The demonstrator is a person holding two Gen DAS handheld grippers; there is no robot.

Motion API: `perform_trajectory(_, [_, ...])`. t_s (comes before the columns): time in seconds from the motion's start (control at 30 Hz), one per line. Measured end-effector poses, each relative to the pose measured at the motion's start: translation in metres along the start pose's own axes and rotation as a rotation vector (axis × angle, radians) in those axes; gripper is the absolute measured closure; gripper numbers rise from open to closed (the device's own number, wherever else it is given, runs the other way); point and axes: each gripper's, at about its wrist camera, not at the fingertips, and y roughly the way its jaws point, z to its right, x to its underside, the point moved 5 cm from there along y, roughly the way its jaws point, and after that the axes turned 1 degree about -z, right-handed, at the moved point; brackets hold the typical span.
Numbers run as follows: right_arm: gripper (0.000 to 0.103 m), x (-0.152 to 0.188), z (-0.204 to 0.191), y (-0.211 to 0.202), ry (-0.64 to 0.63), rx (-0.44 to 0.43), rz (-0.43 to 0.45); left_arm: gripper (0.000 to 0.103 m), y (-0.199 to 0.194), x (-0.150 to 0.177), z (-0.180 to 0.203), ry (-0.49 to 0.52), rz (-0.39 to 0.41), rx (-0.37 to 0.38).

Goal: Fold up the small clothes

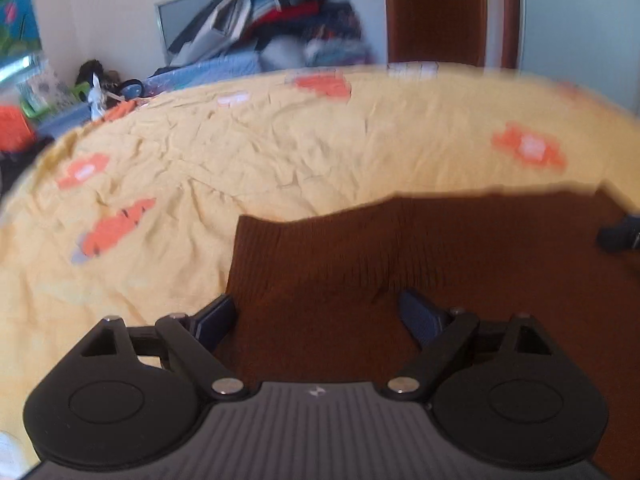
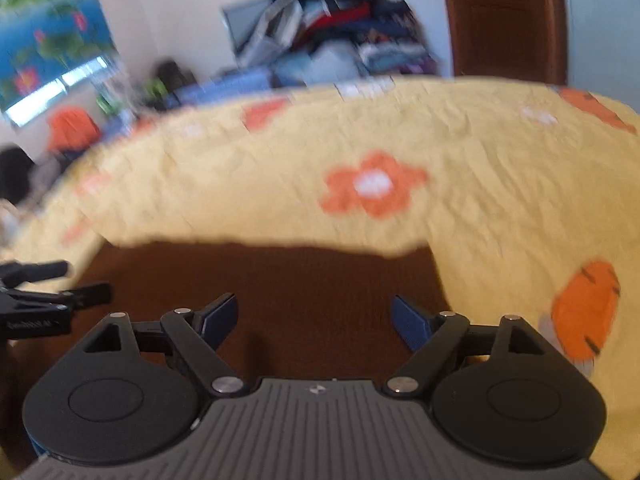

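Observation:
A dark brown ribbed knit garment (image 1: 400, 264) lies flat on a yellow bedspread with orange flowers (image 1: 240, 160). My left gripper (image 1: 318, 314) is open and empty, low over the garment's left part near its left edge. My right gripper (image 2: 314, 316) is open and empty, low over the garment (image 2: 280, 280) near its right edge. The right gripper's tip shows at the right edge of the left wrist view (image 1: 620, 236). The left gripper shows at the left edge of the right wrist view (image 2: 36, 296). Both views are blurred.
The yellow bedspread (image 2: 480, 184) stretches beyond the garment. A pile of clothes (image 1: 276, 20) sits at the far wall by a brown door (image 1: 444, 12). Clutter and an orange item (image 1: 14, 128) stand at the far left off the bed.

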Motion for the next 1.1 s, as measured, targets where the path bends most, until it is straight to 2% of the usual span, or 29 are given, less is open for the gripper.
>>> perform_trajectory(0.07, [0.019, 0.008, 0.007, -0.004, -0.03, -0.007, 0.049, 0.004, 0.003, -0.001, -0.018, -0.064, -0.01, 0.001])
perform_trajectory(0.13, [0.018, 0.005, 0.019, -0.008, 0.049, -0.059, 0.071, 0.0, 0.007, -0.004, -0.018, -0.062, -0.022, -0.027])
perform_trajectory(0.2, [0.009, 0.002, 0.017, -0.005, 0.039, -0.071, 0.06, 0.0, 0.008, -0.006, -0.015, -0.057, -0.032, -0.048])
perform_trajectory(0.3, [0.015, 0.001, 0.008, -0.011, 0.009, -0.024, 0.037, 0.002, -0.015, -0.003, -0.01, -0.048, -0.056, -0.112])
perform_trajectory(0.33, [0.014, 0.002, 0.005, -0.022, 0.014, -0.001, 0.049, 0.001, -0.029, 0.002, -0.007, -0.039, -0.036, -0.094])
perform_trajectory(0.4, [0.003, 0.012, -0.006, -0.052, -0.008, -0.055, 0.111, 0.001, -0.051, 0.014, 0.001, -0.026, -0.013, -0.024])
perform_trajectory(0.47, [0.001, 0.026, -0.017, -0.068, -0.06, -0.096, 0.112, 0.001, -0.053, 0.03, 0.009, -0.003, -0.05, 0.006])
perform_trajectory(0.5, [0.002, 0.034, -0.021, -0.066, -0.09, -0.085, 0.078, 0.001, -0.047, 0.04, 0.011, 0.026, -0.058, -0.002])
perform_trajectory(0.57, [0.002, 0.057, -0.019, -0.048, -0.151, -0.03, -0.014, 0.0, -0.045, 0.049, 0.007, 0.05, 0.043, 0.001])
perform_trajectory(0.6, [0.001, 0.065, -0.02, -0.049, -0.222, -0.03, 0.044, 0.0, -0.044, 0.046, 0.003, 0.024, 0.029, 0.012])
perform_trajectory(0.7, [0.004, 0.06, -0.021, -0.056, -0.195, -0.039, 0.016, 0.001, -0.053, 0.037, -0.002, 0.001, -0.025, -0.027])
perform_trajectory(0.77, [0.004, 0.056, -0.021, -0.073, -0.133, -0.021, 0.009, 0.001, -0.08, 0.041, -0.014, -0.08, -0.022, 0.011])
perform_trajectory(0.87, [0.0, 0.064, -0.005, -0.127, 0.059, -0.12, 0.074, 0.001, -0.131, 0.07, -0.046, -0.341, 0.021, 0.131])
perform_trajectory(0.97, [0.0, 0.101, 0.03, -0.177, 0.355, -0.191, 0.094, 0.0, -0.171, 0.119, -0.079, -0.64, 0.029, 0.18])
perform_trajectory(1.07, [0.0, 0.146, 0.057, -0.202, 0.637, -0.274, 0.058, 0.001, -0.181, 0.167, -0.096, -0.94, -0.019, 0.293])
perform_trajectory(1.1, [0.0, 0.155, 0.059, -0.203, 0.68, -0.288, 0.037, 0.0, -0.183, 0.172, -0.099, -0.998, 0.023, 0.337])
